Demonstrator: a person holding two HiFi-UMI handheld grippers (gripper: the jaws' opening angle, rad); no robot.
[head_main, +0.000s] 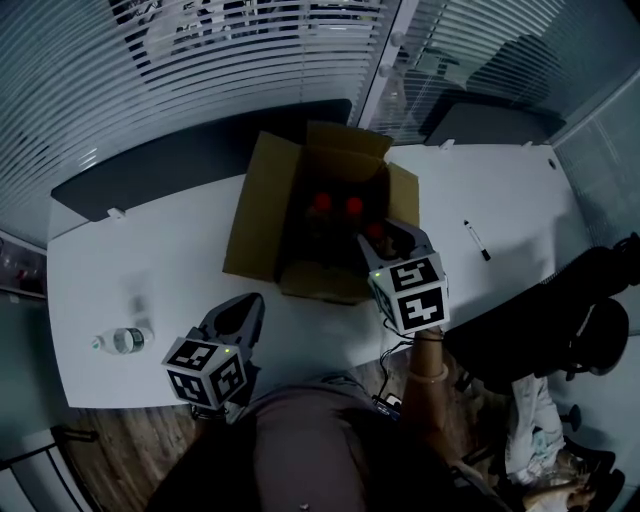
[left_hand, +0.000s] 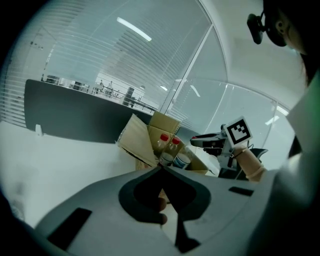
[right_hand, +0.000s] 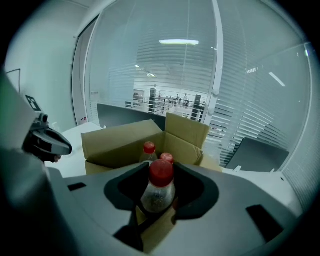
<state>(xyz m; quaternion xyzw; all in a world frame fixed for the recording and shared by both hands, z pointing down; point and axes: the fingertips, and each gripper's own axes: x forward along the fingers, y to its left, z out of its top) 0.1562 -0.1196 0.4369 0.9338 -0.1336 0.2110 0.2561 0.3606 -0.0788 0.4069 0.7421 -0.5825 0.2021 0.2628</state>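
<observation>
An open cardboard box (head_main: 262, 200) stands in the middle of the white table (head_main: 150, 260) with red-capped bottles (head_main: 320, 205) upright inside. My right gripper (head_main: 385, 240) reaches into the box's near right corner. In the right gripper view, my right gripper (right_hand: 161, 167) is shut on a clear bottle with a red cap (right_hand: 159, 192), with two more caps (right_hand: 149, 148) behind it. My left gripper (head_main: 250, 305) hovers by the table's front edge, left of the box. Its jaws meet at the tip, so the left gripper (left_hand: 161, 169) is shut and holds nothing. It faces the box (left_hand: 142, 140).
A clear water bottle (head_main: 122, 340) lies on the table's left front. A black pen (head_main: 477, 240) rests to the right of the box. A dark partition (head_main: 200, 150) lines the far edge, with glass walls and blinds behind. An office chair (head_main: 590, 320) stands at the right.
</observation>
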